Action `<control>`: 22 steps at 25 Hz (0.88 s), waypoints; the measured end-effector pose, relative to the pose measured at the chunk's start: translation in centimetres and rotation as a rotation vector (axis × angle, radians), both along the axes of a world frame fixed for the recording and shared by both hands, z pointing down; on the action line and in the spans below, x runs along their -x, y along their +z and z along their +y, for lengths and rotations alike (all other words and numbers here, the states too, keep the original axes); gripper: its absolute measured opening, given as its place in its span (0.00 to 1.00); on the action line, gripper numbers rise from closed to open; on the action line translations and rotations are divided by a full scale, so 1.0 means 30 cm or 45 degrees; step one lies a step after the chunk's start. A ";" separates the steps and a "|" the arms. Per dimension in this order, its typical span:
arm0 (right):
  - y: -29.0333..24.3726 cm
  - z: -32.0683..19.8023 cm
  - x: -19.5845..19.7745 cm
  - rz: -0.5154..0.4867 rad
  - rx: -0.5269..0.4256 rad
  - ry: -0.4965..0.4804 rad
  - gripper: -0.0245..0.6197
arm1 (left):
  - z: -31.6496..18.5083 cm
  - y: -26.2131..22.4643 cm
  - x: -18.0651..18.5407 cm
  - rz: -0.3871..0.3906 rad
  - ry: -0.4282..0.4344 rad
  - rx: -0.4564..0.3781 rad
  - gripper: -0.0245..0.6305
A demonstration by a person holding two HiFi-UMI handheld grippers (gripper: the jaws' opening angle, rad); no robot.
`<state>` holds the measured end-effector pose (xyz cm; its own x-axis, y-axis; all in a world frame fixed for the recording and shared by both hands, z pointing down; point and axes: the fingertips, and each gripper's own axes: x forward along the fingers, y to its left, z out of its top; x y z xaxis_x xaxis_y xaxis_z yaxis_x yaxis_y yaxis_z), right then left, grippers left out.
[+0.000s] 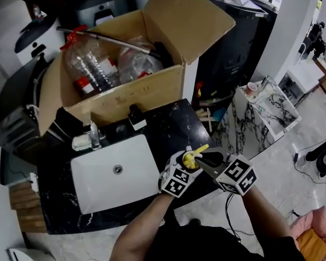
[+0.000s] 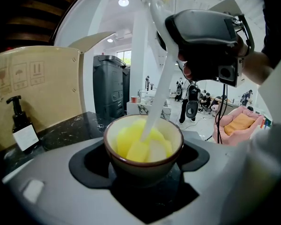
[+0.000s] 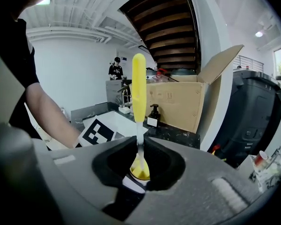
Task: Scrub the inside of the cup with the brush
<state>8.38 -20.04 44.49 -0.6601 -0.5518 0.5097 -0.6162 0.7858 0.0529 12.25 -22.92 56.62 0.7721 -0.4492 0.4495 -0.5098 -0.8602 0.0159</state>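
Note:
A small cream cup with a brown rim sits between my left gripper's jaws, which are shut on it. A brush with a white stem and yellow handle stands in the cup, its yellow head filling the inside. My right gripper is shut on the brush stem, the yellow handle pointing up past the jaws. In the head view the cup and brush are held over the black counter's right end, between the left gripper and the right gripper.
A white sink with a faucet lies in the black marble counter to the left. Behind it stands an open cardboard box of plastic bottles and a soap dispenser. A marbled side table stands at right.

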 end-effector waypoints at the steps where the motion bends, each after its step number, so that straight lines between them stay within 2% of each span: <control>1: -0.003 -0.003 0.008 -0.006 -0.010 -0.010 0.11 | 0.000 -0.001 -0.001 0.000 0.002 -0.001 0.68; 5: -0.011 -0.022 0.030 0.009 -0.084 -0.017 0.11 | 0.003 -0.003 -0.002 0.006 0.011 -0.003 0.68; 12: -0.001 -0.090 0.027 0.137 -0.173 0.094 0.12 | 0.004 -0.006 -0.006 0.018 0.023 -0.008 0.68; 16: 0.000 -0.118 -0.009 0.158 -0.136 0.183 0.14 | 0.005 -0.004 -0.006 0.023 0.038 -0.011 0.68; 20: -0.001 -0.098 -0.038 0.129 0.010 0.187 0.13 | 0.002 -0.006 -0.005 0.024 0.054 -0.015 0.68; 22: -0.018 -0.082 -0.053 0.066 0.065 0.187 0.12 | 0.004 -0.004 -0.004 0.019 0.058 -0.008 0.68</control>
<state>9.98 -22.51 43.96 -0.5461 -0.6132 0.5707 -0.7224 0.6897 0.0498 12.37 -22.79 56.49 0.7983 -0.4165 0.4350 -0.4700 -0.8825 0.0176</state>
